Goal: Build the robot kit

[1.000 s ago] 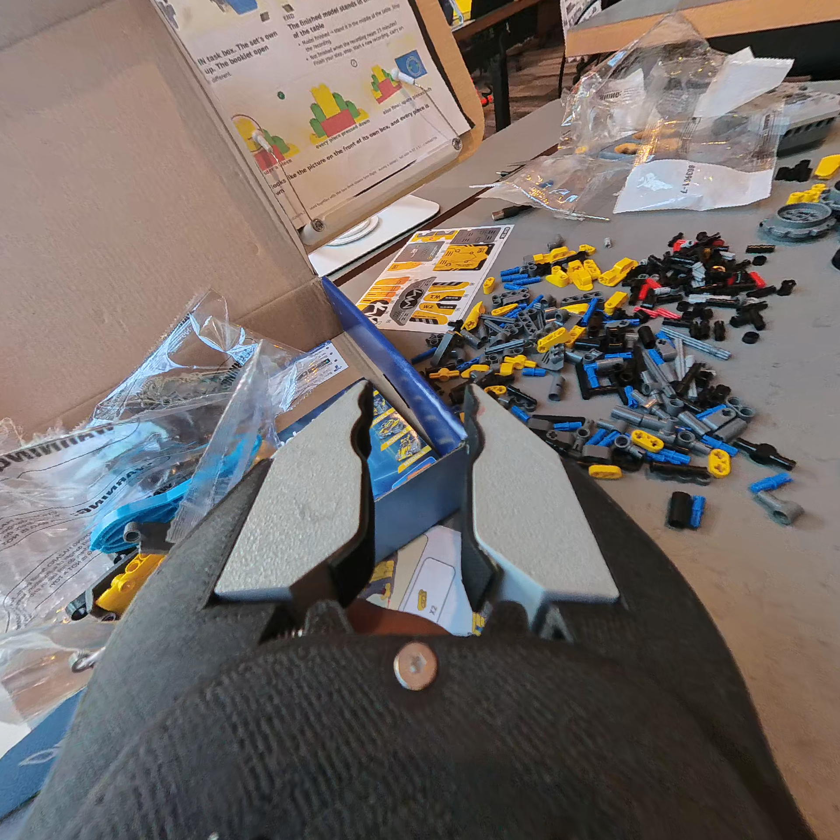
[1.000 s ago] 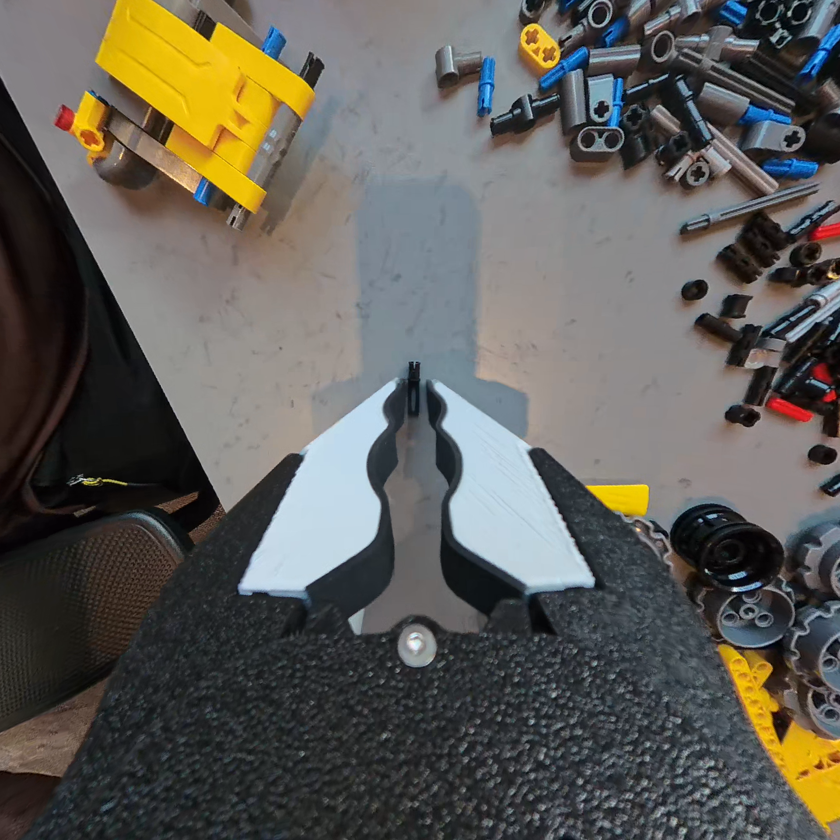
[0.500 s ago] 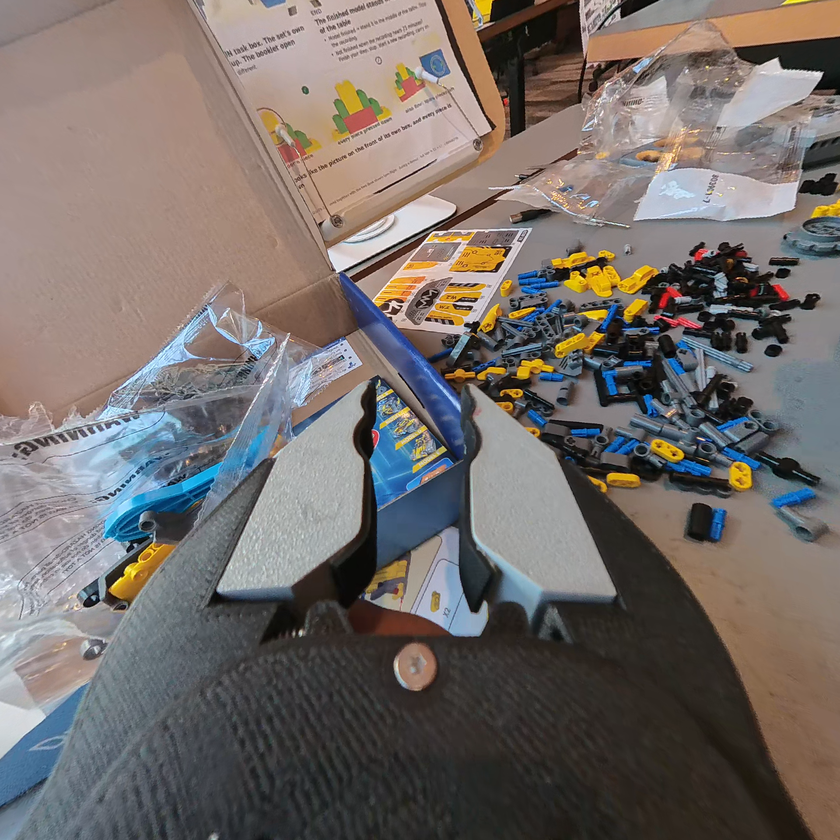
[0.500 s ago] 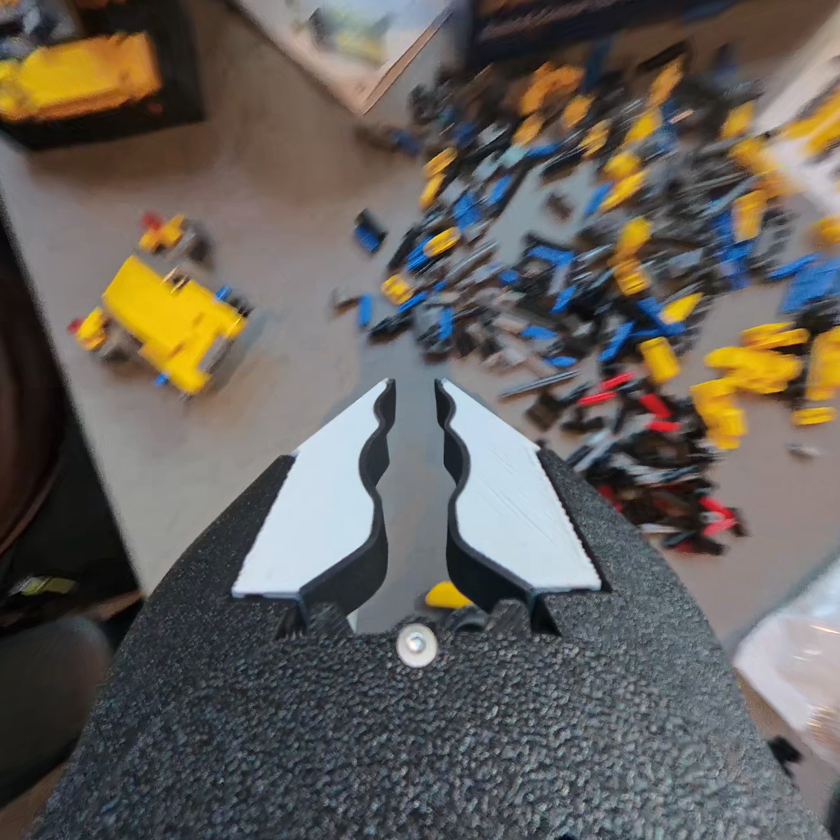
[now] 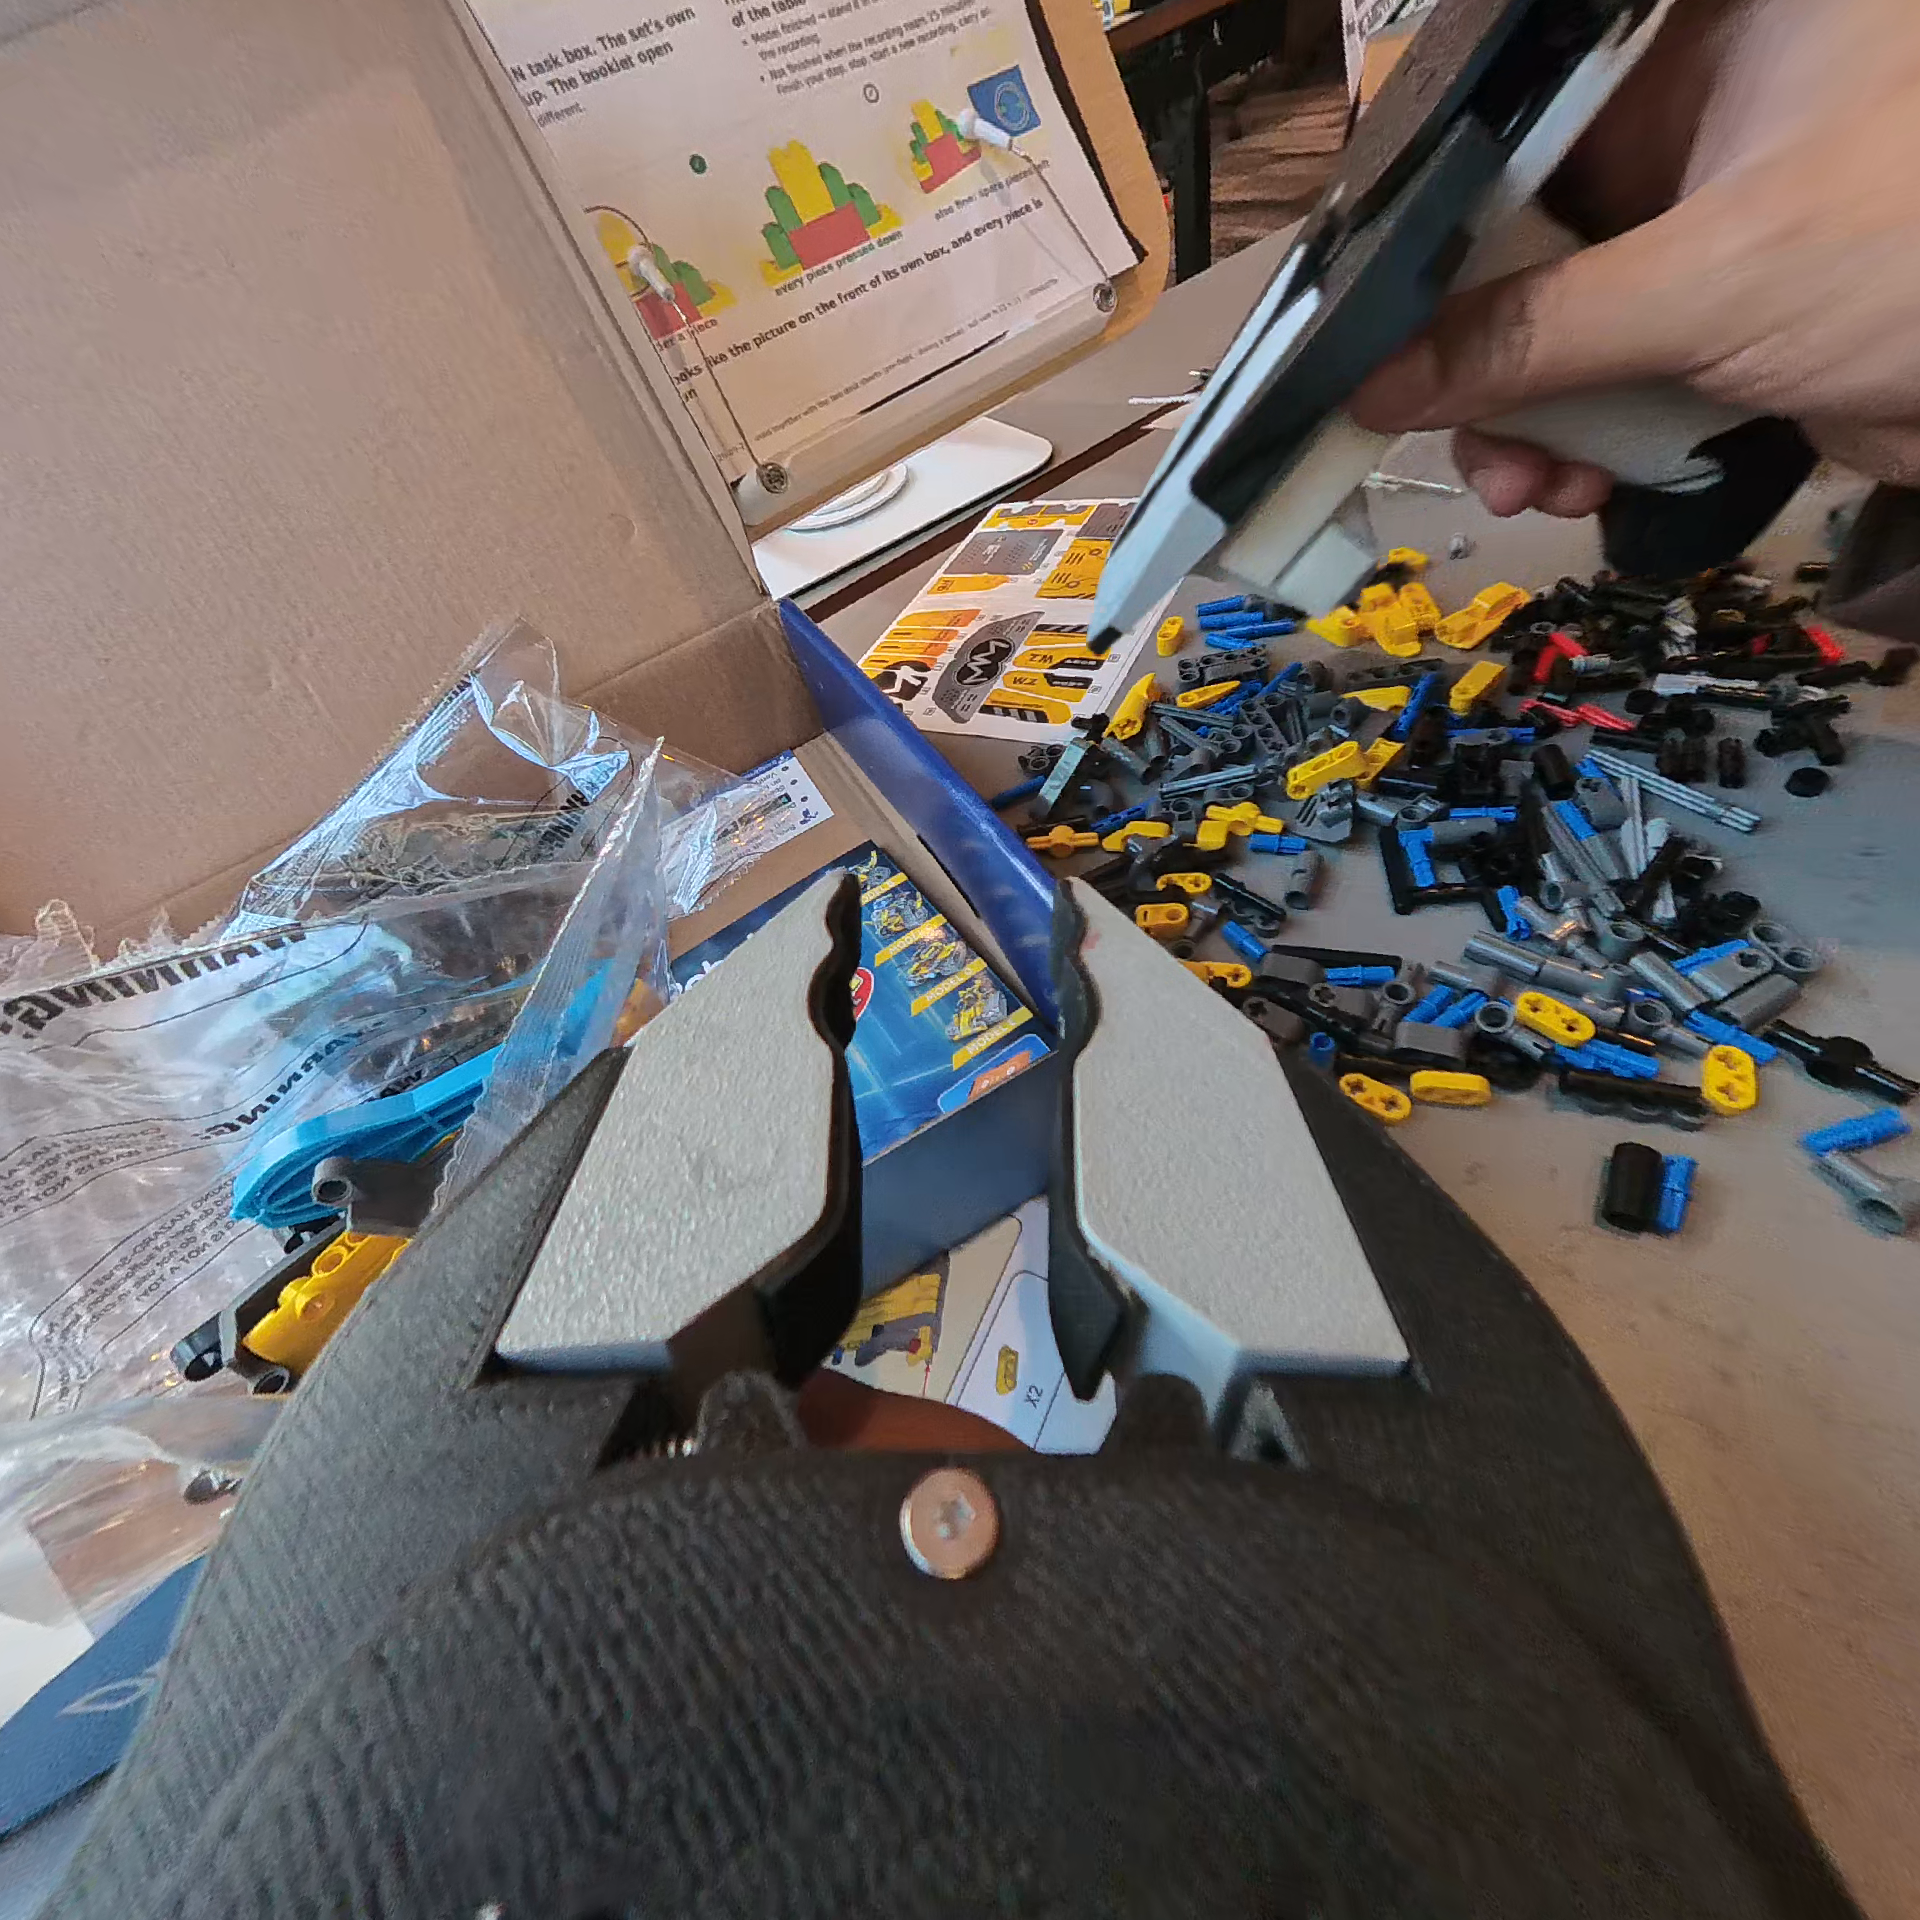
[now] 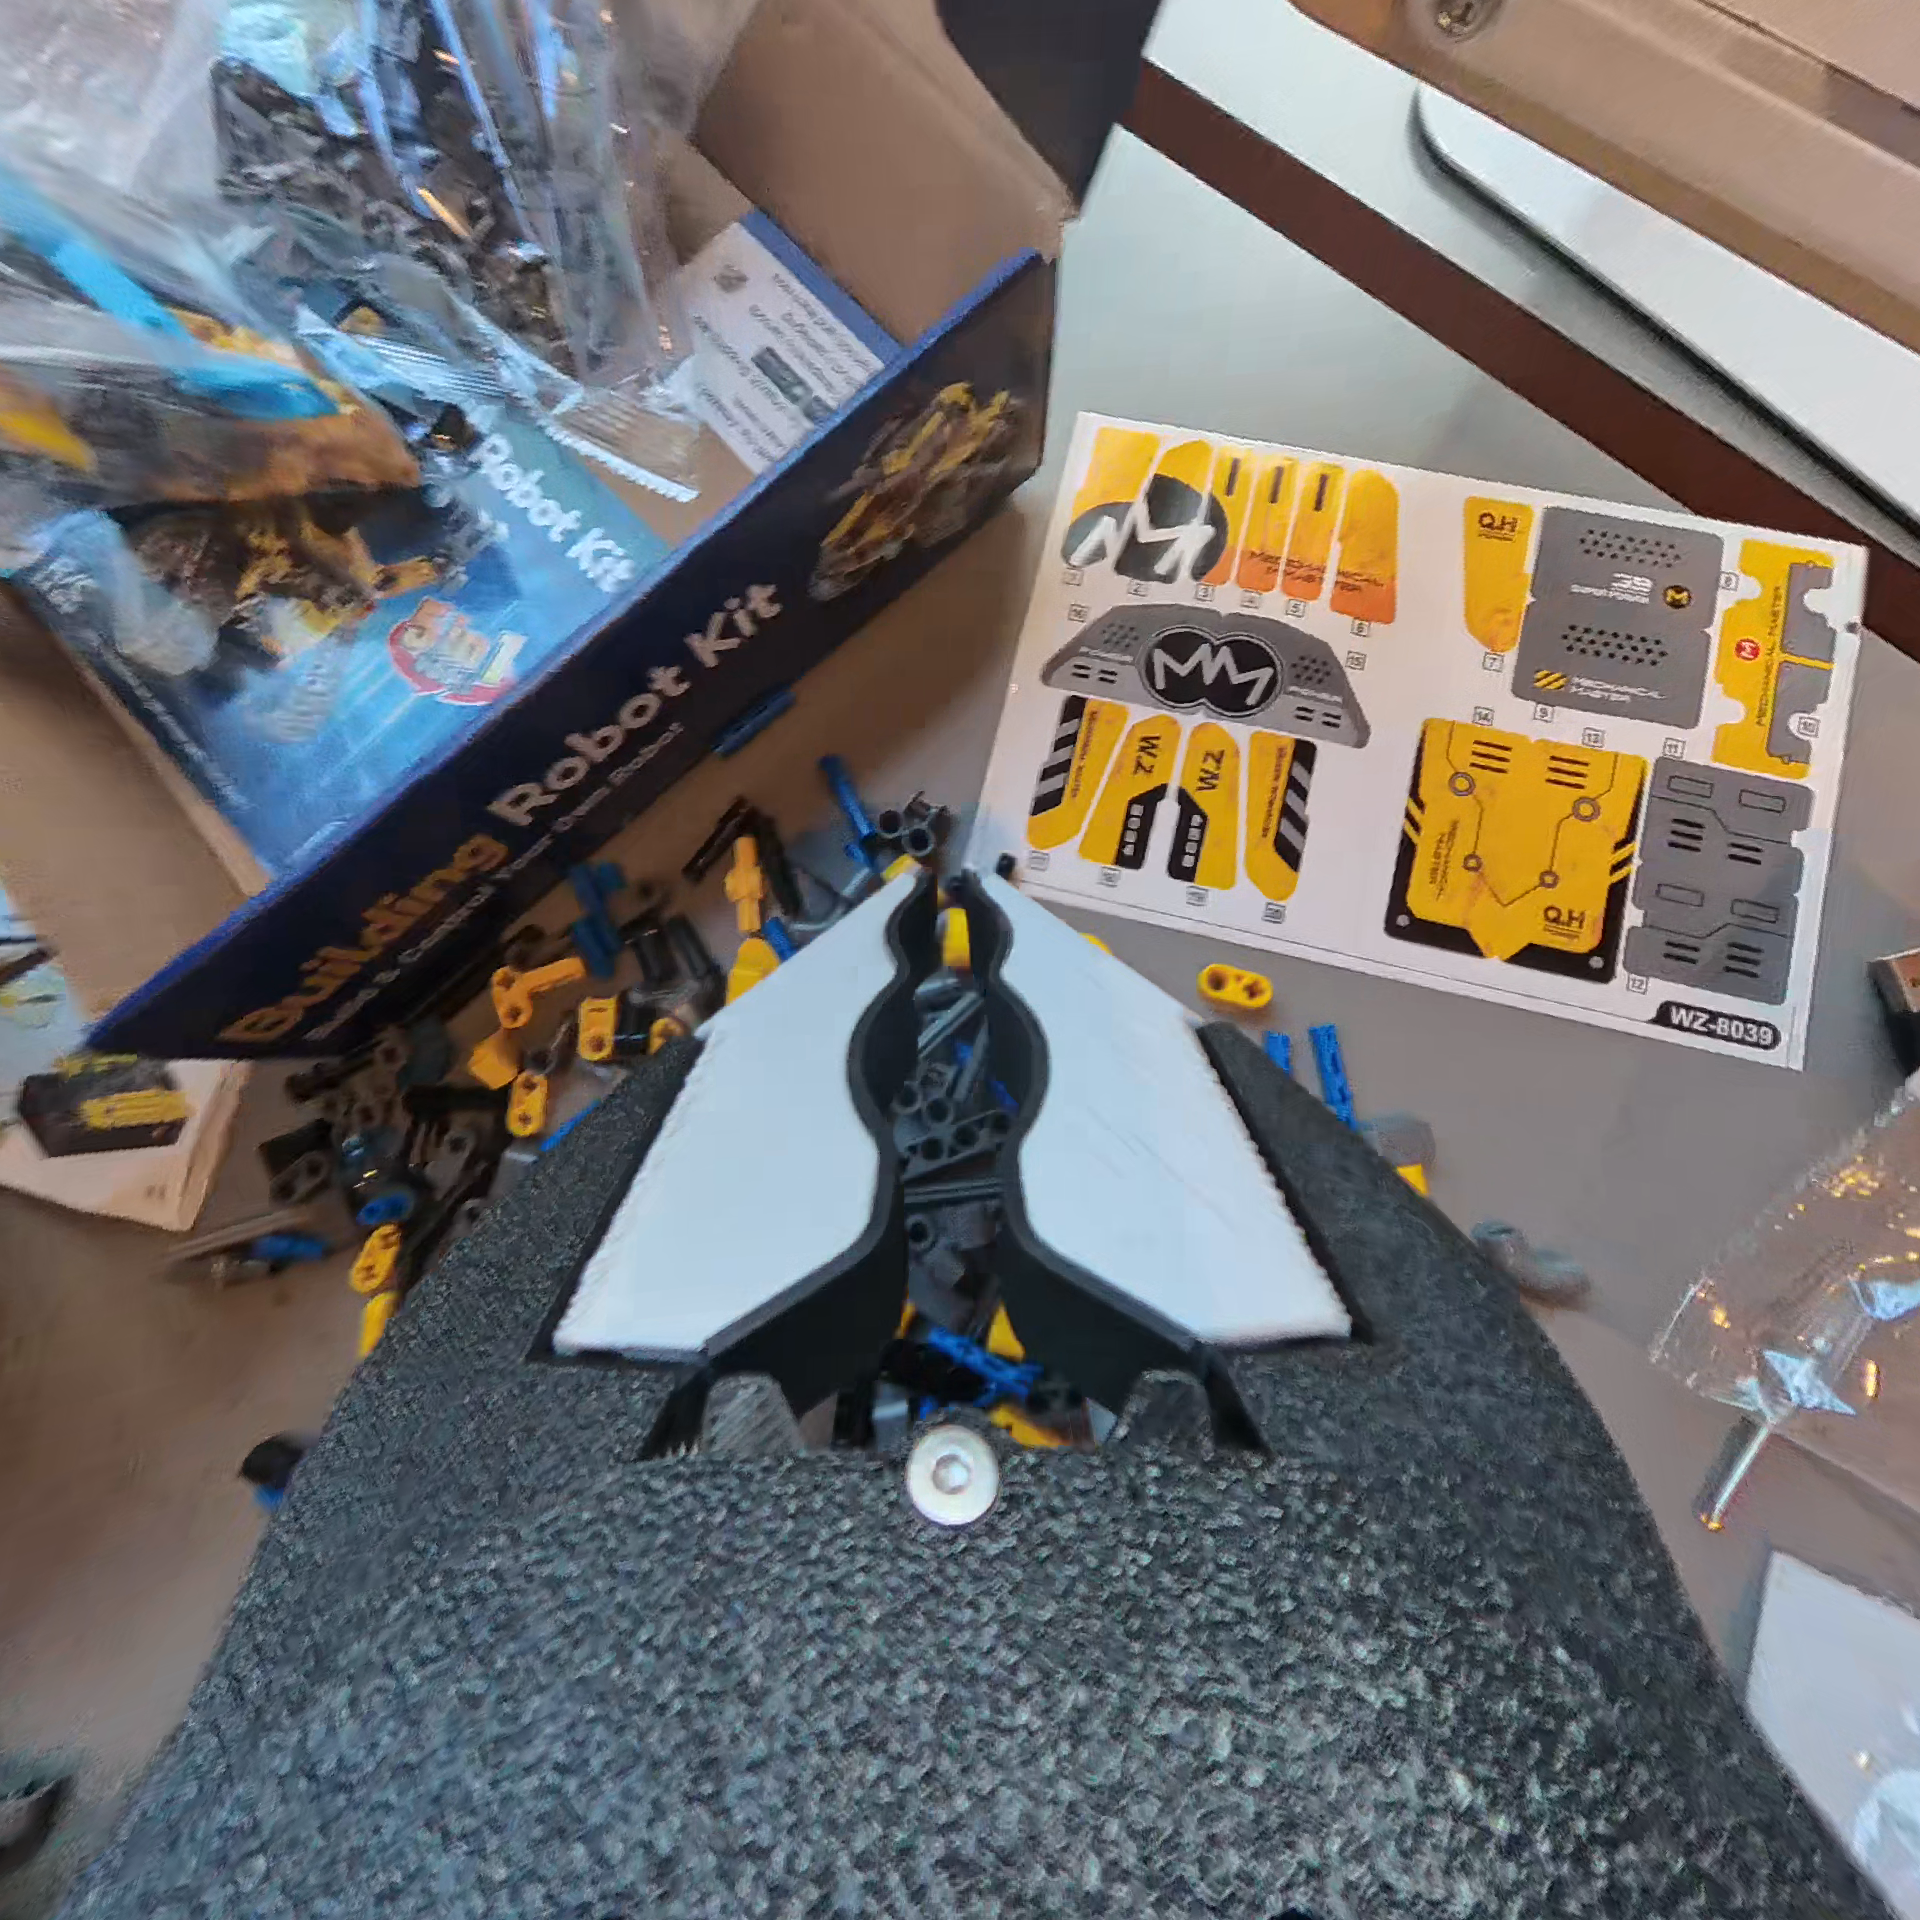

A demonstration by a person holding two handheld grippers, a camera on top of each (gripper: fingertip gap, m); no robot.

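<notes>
Two matching grippers, black and pale grey.
Left gripper [image 5: 951, 935] and right gripper [image 6: 951, 883]: rough black bodies, flat grey fingers with wavy black pads, one silver screw each.

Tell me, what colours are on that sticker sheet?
Sticker sheet: yellow, grey and black on white; right wrist view.

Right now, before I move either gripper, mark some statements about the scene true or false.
1. The left gripper is open, its fingers on either side of the blue kit box's corner. True.
2. The sticker sheet lies inside the box. False: it lies flat on the grey table, beside the box.
3. The right gripper is over the loose building pieces. True.
4. The clear plastic bags lie among those pieces. False: they sit in the open box.
</notes>
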